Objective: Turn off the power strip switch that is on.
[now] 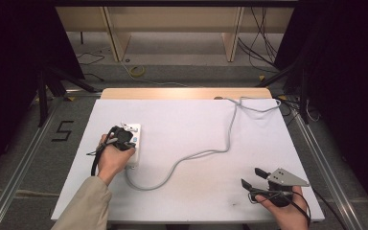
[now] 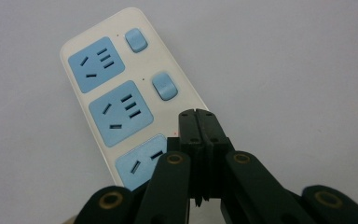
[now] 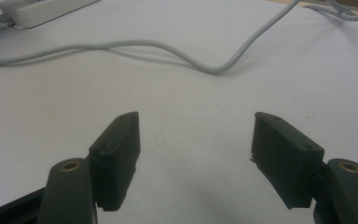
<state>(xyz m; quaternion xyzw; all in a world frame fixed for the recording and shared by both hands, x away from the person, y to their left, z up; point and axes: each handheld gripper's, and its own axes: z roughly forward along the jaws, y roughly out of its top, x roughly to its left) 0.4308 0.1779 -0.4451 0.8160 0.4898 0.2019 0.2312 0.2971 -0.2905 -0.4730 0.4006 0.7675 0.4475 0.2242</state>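
A white power strip (image 2: 107,93) with blue sockets and blue rocker switches (image 2: 164,85) lies on the left part of the table (image 1: 135,140). My left gripper (image 2: 198,114) is shut with nothing between its jaws. Its tips rest over the strip beside the nearest socket, hiding that spot; I cannot tell whether they touch it. From above, the left gripper (image 1: 123,133) covers most of the strip. The strip's grey cable (image 1: 196,154) snakes across to the far right edge. My right gripper (image 1: 252,178) sits open near the front right corner, and nothing lies between its jaws (image 3: 196,128).
The table has a white top (image 1: 196,120) with a wooden strip (image 1: 187,93) at its far edge. The right gripper view shows the cable (image 3: 168,49) and the strip's end (image 3: 42,10) farther off. Stand legs and loose cables lie on the floor around the table.
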